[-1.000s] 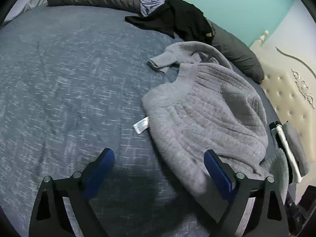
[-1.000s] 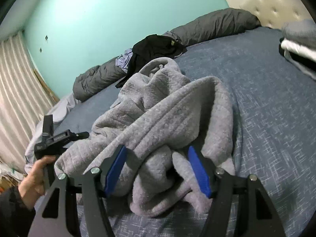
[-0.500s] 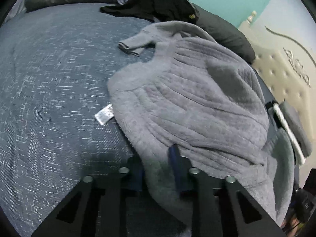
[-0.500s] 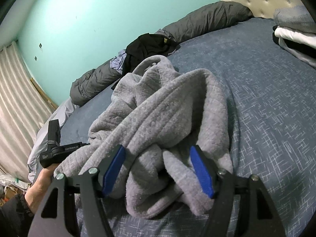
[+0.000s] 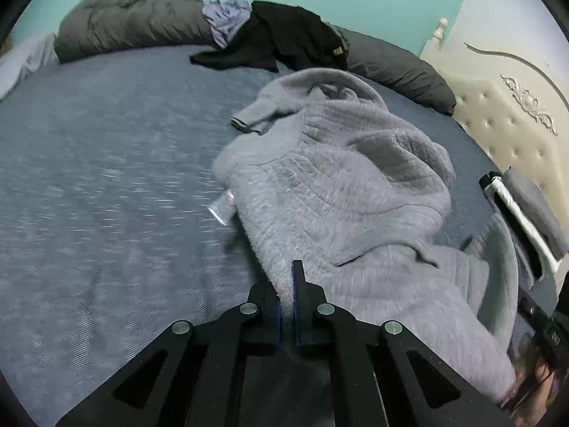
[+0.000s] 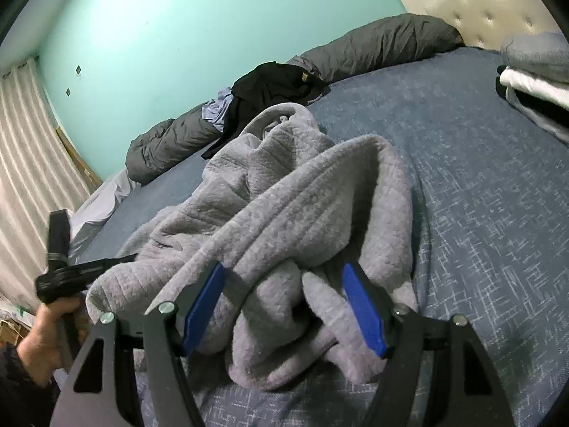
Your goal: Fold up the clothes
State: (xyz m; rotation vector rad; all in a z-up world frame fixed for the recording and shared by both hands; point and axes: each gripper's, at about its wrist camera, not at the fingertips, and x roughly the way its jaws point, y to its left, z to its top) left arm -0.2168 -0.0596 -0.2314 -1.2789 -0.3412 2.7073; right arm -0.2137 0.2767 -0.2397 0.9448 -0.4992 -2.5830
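Here the sweater (image 5: 341, 185) hem sits pinched between seemingly shut jaws.

Soft fuzzy cloth on the gray sweater (image 5: 341, 192). Rough woven cloth on the blue bedspread (image 5: 106, 185). Smooth padded headboard (image 5: 498, 121). Matt black plastic gripper arms.

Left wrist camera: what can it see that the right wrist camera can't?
Only the left wrist view shows the white tag at the sweater's edge and the left gripper shut on the sweater's edge. Only the right wrist view shows the striped curtain, the person's hand and the right gripper, jaws apart around bunched fabric. Both show the grey sweater, black garment, blue bedcover, folded stack and headboard.
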